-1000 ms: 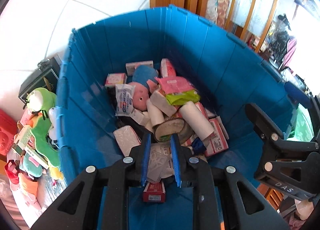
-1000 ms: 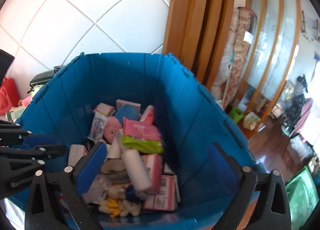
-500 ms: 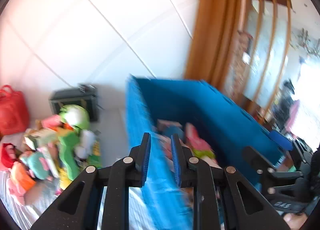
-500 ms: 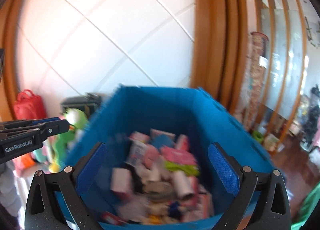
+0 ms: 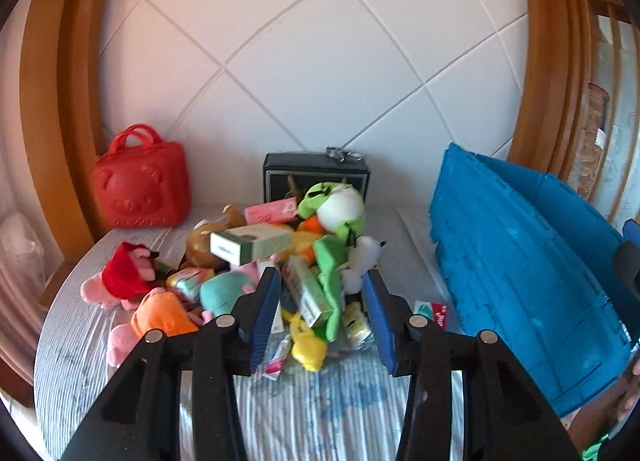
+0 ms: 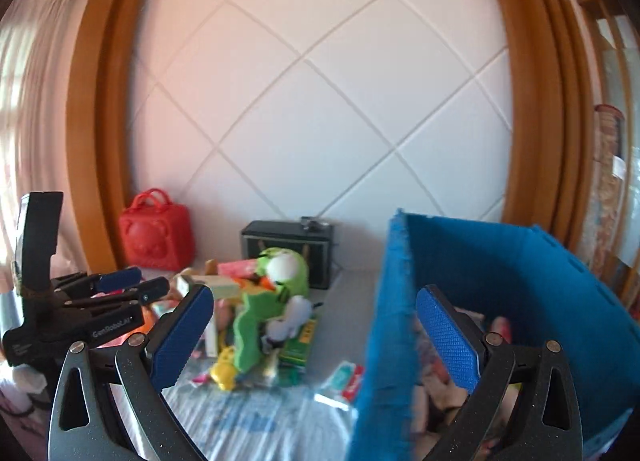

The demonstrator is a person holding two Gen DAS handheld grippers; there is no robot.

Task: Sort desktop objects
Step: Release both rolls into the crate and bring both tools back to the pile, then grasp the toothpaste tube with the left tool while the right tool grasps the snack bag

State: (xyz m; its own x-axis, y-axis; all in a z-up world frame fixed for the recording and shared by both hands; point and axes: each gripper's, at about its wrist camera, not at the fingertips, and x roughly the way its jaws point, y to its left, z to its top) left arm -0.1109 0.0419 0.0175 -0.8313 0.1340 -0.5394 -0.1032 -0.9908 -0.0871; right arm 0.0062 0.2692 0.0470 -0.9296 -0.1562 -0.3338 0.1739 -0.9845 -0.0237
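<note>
A heap of toys and small boxes lies on a striped cloth (image 5: 304, 421): a green frog plush (image 5: 334, 221), an orange plush (image 5: 160, 313), a pink and red plush (image 5: 120, 277), a pale green box (image 5: 250, 243). A blue bin (image 5: 520, 285) stands to the right, holding several sorted items (image 6: 500, 329). My left gripper (image 5: 322, 321) is open and empty, just before the heap. My right gripper (image 6: 316, 341) is wide open and empty, straddling the bin's near wall (image 6: 392, 333). The frog plush (image 6: 276, 289) also shows in the right wrist view.
A red bear case (image 5: 140, 181) and a black box (image 5: 316, 177) stand at the back by the white panelled wall. A small red and teal packet (image 5: 432, 309) lies between heap and bin. Wooden frames flank the wall.
Both grippers have swung left, away from the inside of the blue bin toward the heap. The left gripper's jaws have opened from a narrow gap to wide.
</note>
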